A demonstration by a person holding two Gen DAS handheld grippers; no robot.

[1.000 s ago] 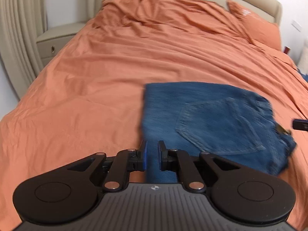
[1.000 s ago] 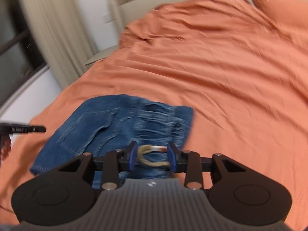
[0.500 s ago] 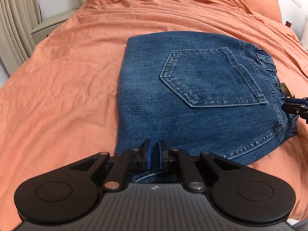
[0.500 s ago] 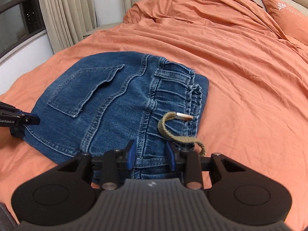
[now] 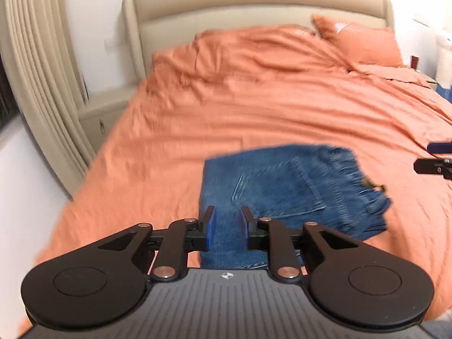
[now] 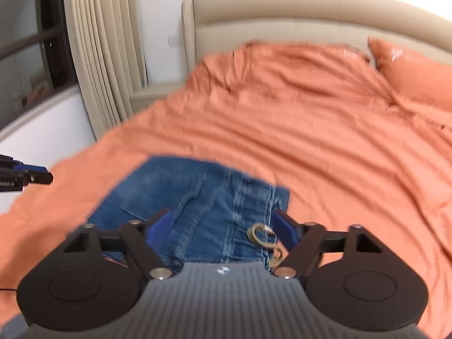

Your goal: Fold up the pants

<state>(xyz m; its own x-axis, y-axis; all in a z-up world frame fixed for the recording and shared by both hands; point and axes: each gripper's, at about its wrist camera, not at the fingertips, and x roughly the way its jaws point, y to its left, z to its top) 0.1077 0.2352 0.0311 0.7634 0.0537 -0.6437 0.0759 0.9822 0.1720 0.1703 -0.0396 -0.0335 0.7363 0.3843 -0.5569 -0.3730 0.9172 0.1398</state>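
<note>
The blue jeans (image 5: 293, 192) lie folded into a small rectangle on the orange bed cover (image 5: 254, 107), back pocket up. My left gripper (image 5: 227, 221) hovers above their near left edge. Its jaws stand a little apart and are opening, with no cloth pinched between them. My right gripper (image 6: 223, 221) hangs over the waistband end of the jeans (image 6: 197, 197). Its jaws are spread wide and still opening, with nothing gripped. The tan drawstring (image 6: 265, 240) lies loose on the waistband. Each gripper shows at the edge of the other's view: the right gripper (image 5: 435, 161), the left gripper (image 6: 25, 178).
A beige padded headboard (image 5: 254, 8) stands at the far end, with an orange pillow (image 5: 358, 42) at the right. A beige nightstand (image 5: 101, 113) and pleated curtains (image 5: 36, 70) flank the bed's left side. A dark window (image 6: 28, 56) is behind the curtains.
Both grippers were low and shut on the near edge of the jeans; now they have let go, opened and lifted back. The jeans stay folded on the bed.
</note>
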